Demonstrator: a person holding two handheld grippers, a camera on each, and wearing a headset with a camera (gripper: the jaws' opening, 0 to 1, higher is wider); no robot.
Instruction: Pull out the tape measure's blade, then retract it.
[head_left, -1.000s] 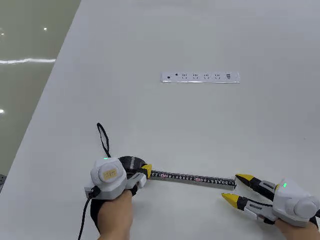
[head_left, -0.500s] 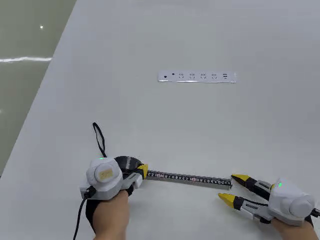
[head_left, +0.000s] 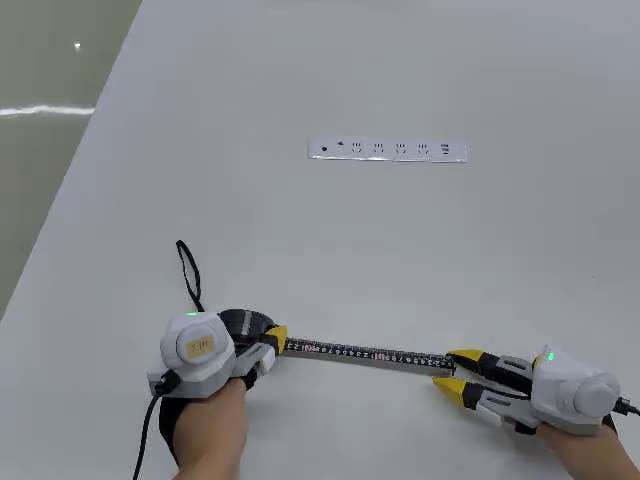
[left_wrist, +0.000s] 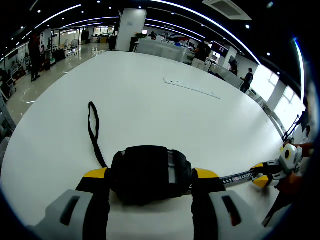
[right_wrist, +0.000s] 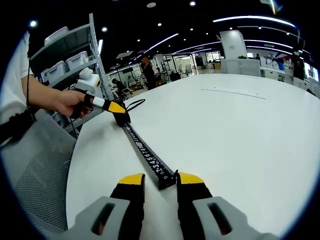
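Note:
The black tape measure case (head_left: 243, 325) rests on the white table (head_left: 350, 250), and my left gripper (head_left: 262, 338) is shut on it. In the left gripper view the case (left_wrist: 150, 170) fills the gap between the yellow-tipped jaws. Its black wrist strap (head_left: 187, 270) trails away over the table. The blade (head_left: 365, 354) lies flat, drawn out to the right. My right gripper (head_left: 455, 371) is open, its jaws narrowly apart on either side of the blade's end. In the right gripper view the blade (right_wrist: 145, 150) runs from my right gripper (right_wrist: 161, 181) back to the left gripper (right_wrist: 112, 107).
A white power strip (head_left: 387, 150) lies flat further back on the table. The table's left edge (head_left: 60, 200) drops to a glossy floor. Shelving with bins (right_wrist: 65, 55) stands behind the person's arm in the right gripper view.
My right gripper has moved left up to the blade's end and its jaws have narrowed around it. The blade's drawn-out length looks the same. The left gripper keeps its hold.

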